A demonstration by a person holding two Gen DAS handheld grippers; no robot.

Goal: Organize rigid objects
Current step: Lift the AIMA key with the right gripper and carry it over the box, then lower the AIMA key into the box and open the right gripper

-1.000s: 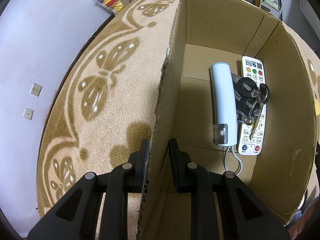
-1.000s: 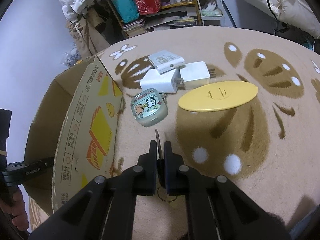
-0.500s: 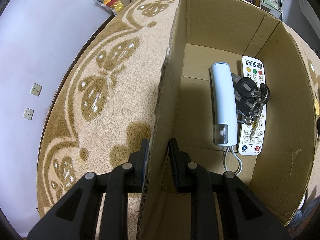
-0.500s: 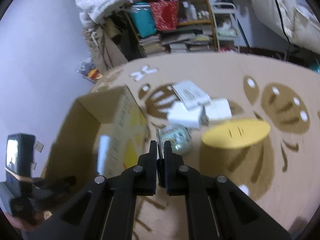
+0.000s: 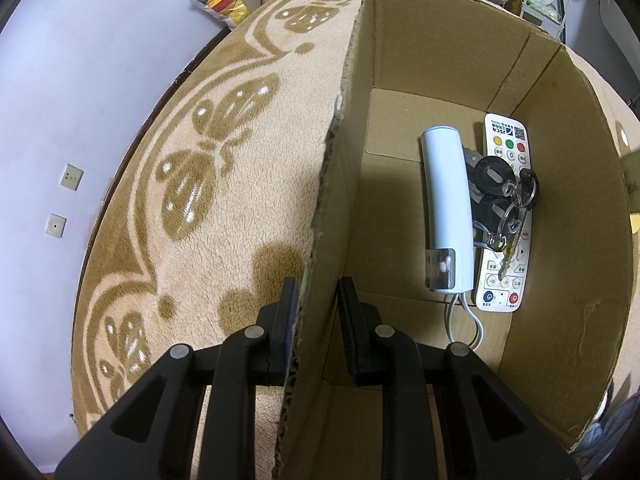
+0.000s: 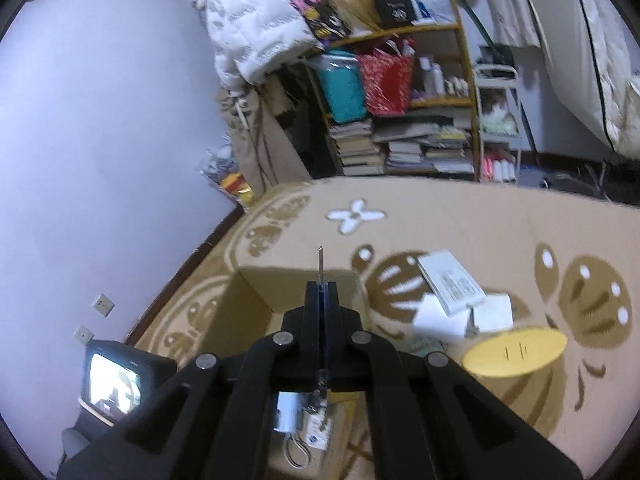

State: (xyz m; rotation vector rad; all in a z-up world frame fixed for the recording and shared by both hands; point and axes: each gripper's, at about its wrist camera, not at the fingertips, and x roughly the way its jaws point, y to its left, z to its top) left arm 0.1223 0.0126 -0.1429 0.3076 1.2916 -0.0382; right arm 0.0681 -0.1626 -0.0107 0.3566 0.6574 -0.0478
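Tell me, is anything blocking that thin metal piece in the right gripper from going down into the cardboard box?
Nothing visible does. The right gripper holds the thin metal piece above the open-topped cardboard box. The left gripper only clamps the box's side wall, away from the opening.

Left wrist view: close, looks down along cardboard box (image 5: 472,80) wall into its interior. Right wrist view: higher, faces forward over rug (image 6: 460,224) toward shelves. Shared: box, rug.
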